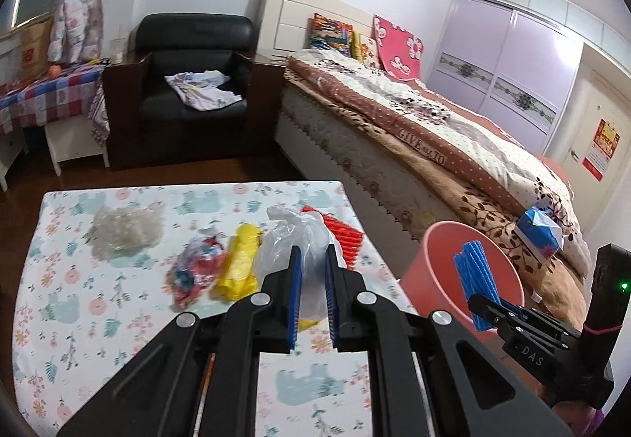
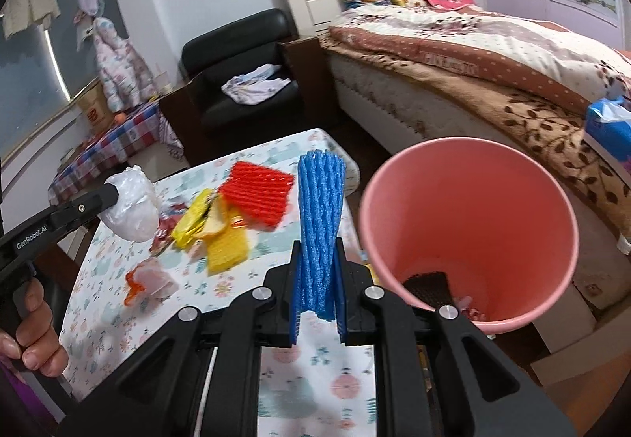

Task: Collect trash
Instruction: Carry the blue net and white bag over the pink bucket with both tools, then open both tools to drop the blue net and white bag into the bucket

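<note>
Trash collection at a floral worktop [image 1: 79, 318]. Left gripper [image 1: 313, 263] fingers pinch a clear plastic bag [image 1: 294, 239], lifted above the worktop. Right gripper [image 2: 317, 259] fingers pinch a blue foam net [image 2: 321, 200], held upright just beside the pink bin [image 2: 473, 200]. Red foam net [image 2: 258, 192], yellow wrappers [image 2: 221, 236] and crumpled clear wrap [image 1: 126, 230] lie on the worktop.
</note>
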